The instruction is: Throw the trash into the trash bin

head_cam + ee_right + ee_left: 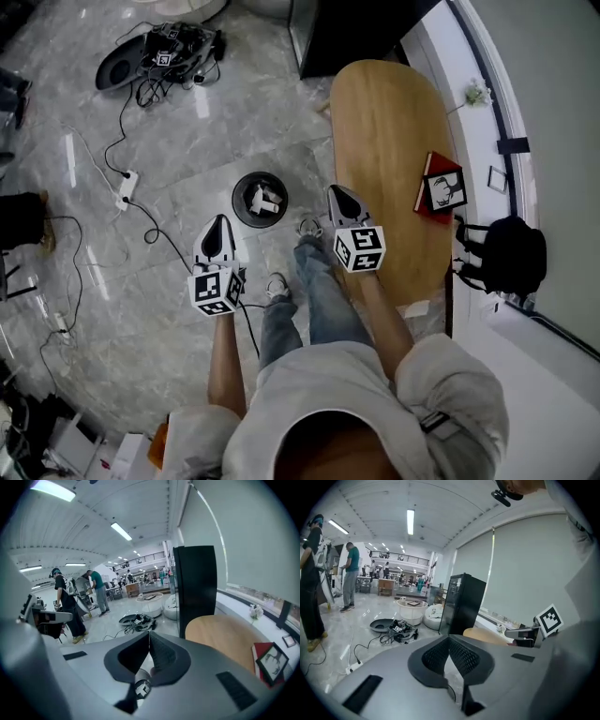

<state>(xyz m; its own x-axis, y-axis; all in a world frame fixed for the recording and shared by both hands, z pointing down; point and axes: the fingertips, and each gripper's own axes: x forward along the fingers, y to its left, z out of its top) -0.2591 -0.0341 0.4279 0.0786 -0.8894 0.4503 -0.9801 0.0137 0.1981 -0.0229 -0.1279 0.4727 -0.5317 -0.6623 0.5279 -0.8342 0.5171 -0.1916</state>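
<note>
The person stands on a shiny grey floor (187,122) and holds a claw in each hand. The left claw (219,225) has its two jaws pressed together, and there is nothing between them. The left gripper view shows this well, with the tips of the left claw (449,638) meeting in a point. The right claw (337,195) is pressed together too, and it holds nothing. In its own view the tips of the right claw (149,633) touch each other.

The trash bin (236,202) is round and black. It sits on the floor between the two claws and a bit in front of them, near the person's shoes. The trash (264,199) is white and lies inside the bin.

A long wooden table (384,131) stands on the right side. A picture frame (444,190) lies on a red book (422,197) at the table's far edge. A black bag (516,255) sits just past the table. Black cords (141,220) run over the floor on the left
</note>
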